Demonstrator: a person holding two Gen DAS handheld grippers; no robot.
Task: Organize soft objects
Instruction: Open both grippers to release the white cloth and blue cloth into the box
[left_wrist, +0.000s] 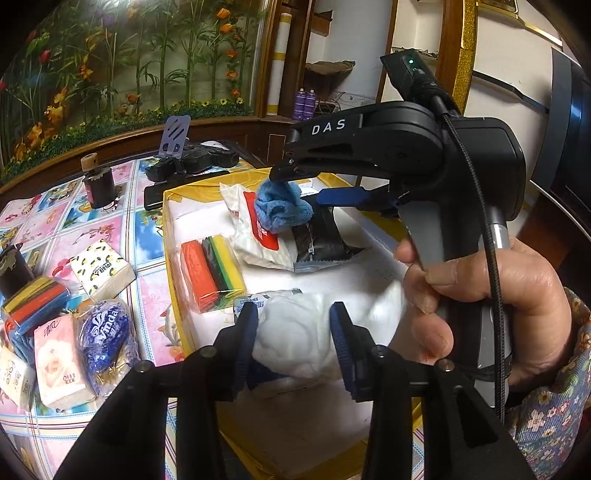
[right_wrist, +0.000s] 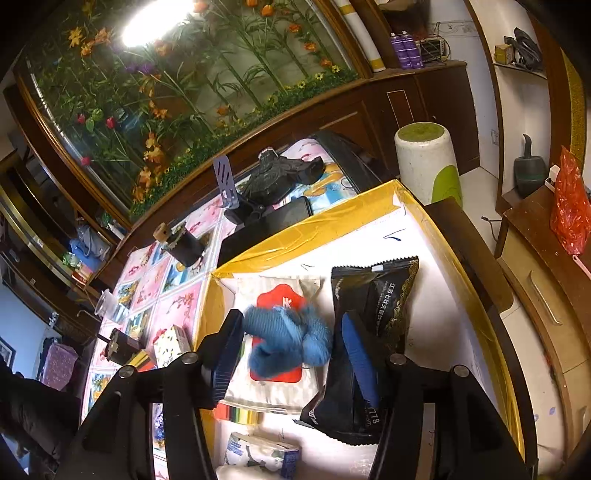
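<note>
A white box with yellow taped rim (left_wrist: 173, 236) (right_wrist: 314, 225) sits on the table. In it lie a white and red pack (left_wrist: 258, 240) (right_wrist: 266, 295), a black pouch (left_wrist: 325, 240) (right_wrist: 373, 295), a sponge pack (left_wrist: 212, 271) and a white tissue pack (left_wrist: 299, 332) (right_wrist: 262, 454). My left gripper (left_wrist: 293, 332) is shut on the white tissue pack, low in the box. My right gripper (right_wrist: 291, 354) (left_wrist: 299, 184) is open above the box; a blue cloth (right_wrist: 288, 339) (left_wrist: 282, 206) sits between its fingers, over the white and red pack.
Left of the box on the patterned tablecloth (left_wrist: 110, 229) lie several tissue packs (left_wrist: 103, 271), a blue Vinda pack (left_wrist: 105, 339) and another sponge pack (left_wrist: 35, 299). A dark cup (left_wrist: 99, 186) and black gear (left_wrist: 192, 162) stand behind. A white stool (right_wrist: 424, 162) is beyond the table.
</note>
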